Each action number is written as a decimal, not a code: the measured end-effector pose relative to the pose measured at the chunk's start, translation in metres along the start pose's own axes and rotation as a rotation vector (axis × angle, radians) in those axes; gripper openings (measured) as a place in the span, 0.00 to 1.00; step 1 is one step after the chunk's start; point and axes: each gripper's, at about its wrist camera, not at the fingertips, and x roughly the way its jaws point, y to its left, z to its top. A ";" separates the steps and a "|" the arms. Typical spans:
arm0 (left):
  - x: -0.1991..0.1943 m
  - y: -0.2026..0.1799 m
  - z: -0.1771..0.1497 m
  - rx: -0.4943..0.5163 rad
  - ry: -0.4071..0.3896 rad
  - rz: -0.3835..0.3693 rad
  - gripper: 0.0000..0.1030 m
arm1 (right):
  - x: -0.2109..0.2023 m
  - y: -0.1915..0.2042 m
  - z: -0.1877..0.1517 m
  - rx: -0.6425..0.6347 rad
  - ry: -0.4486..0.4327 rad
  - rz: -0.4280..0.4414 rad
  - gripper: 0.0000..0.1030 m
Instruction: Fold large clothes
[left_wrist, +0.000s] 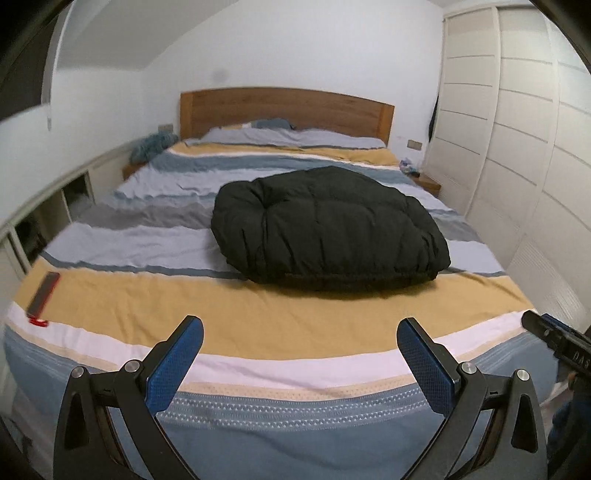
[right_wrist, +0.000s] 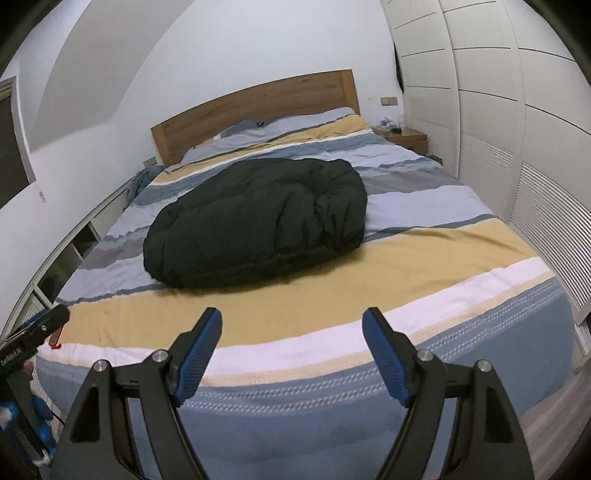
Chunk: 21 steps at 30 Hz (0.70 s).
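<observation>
Black jacket (left_wrist: 328, 229) lies bundled mid-bed on striped cover (left_wrist: 258, 321), well apart from both grippers. Left gripper (left_wrist: 300, 334) and right gripper (right_wrist: 291, 325) at foot edge, jaws apart, empty. Phone (left_wrist: 43, 291) near left corner

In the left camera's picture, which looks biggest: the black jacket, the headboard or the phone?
1. Jacket
2. Headboard, though it stands farther off, so it may really be larger
3. Phone

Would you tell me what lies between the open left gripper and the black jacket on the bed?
Only striped bedding: between the left gripper and the black jacket the left wrist view shows yellow and white bands with nothing on them.
</observation>
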 end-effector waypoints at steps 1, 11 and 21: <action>-0.004 -0.004 -0.003 0.001 -0.006 0.005 0.99 | -0.001 0.003 -0.004 -0.005 0.000 0.004 0.75; -0.046 -0.006 -0.017 -0.027 -0.135 0.117 1.00 | -0.025 0.031 -0.027 -0.116 -0.074 -0.019 0.75; -0.058 -0.002 -0.020 -0.003 -0.192 0.184 1.00 | -0.047 0.017 -0.029 -0.079 -0.179 -0.084 0.75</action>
